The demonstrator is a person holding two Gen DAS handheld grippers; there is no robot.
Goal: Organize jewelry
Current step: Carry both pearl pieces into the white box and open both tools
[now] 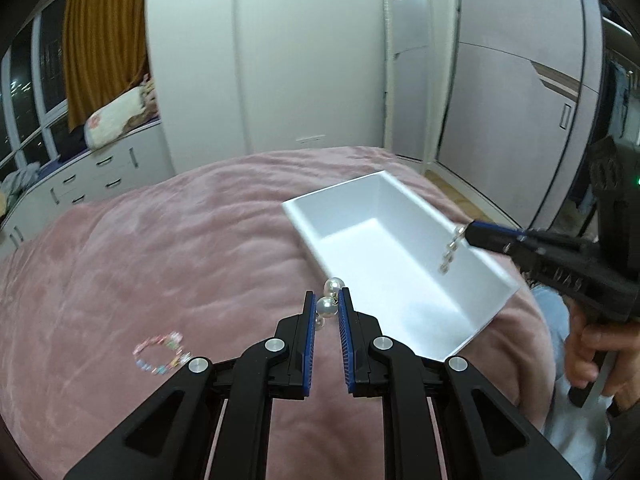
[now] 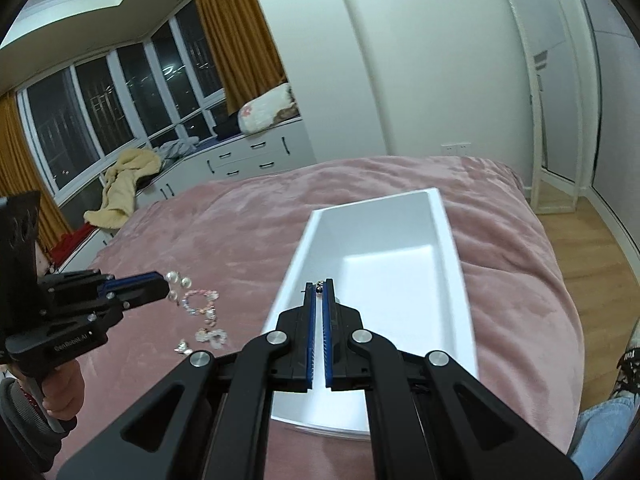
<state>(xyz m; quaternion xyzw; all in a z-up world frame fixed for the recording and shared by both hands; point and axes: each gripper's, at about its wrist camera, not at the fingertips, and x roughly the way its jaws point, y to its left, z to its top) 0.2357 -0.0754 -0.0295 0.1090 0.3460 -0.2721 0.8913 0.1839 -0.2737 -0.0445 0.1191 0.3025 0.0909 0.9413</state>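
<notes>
On the pink plush bedspread (image 1: pixel 180 248) sits an empty white rectangular box (image 1: pixel 400 256). The right gripper (image 2: pixel 319 292), pinching a small pearl strand (image 1: pixel 451 250), hangs over it; the left gripper (image 1: pixel 327 300) clamps large pearls (image 1: pixel 326 306) beside its rim. Best release low, inside the walls.

Jewelry pieces and a white box on a pink bedspread

A cluster of large pearls (image 1: pixel 329 303) hangs clamped in the left gripper (image 1: pixel 326 306), just off the near corner of the open, empty white box (image 1: pixel 404 216). A short strand of small pearls (image 1: pixel 451 249) dangles from the closed right gripper (image 1: pixel 467 232) over the box's right rim. A pastel bead bracelet (image 1: pixel 160 354) lies flat on the bedspread (image 1: pixel 180 248), left of the box; small shiny pieces (image 2: pixel 210 336) lie near it.
</notes>
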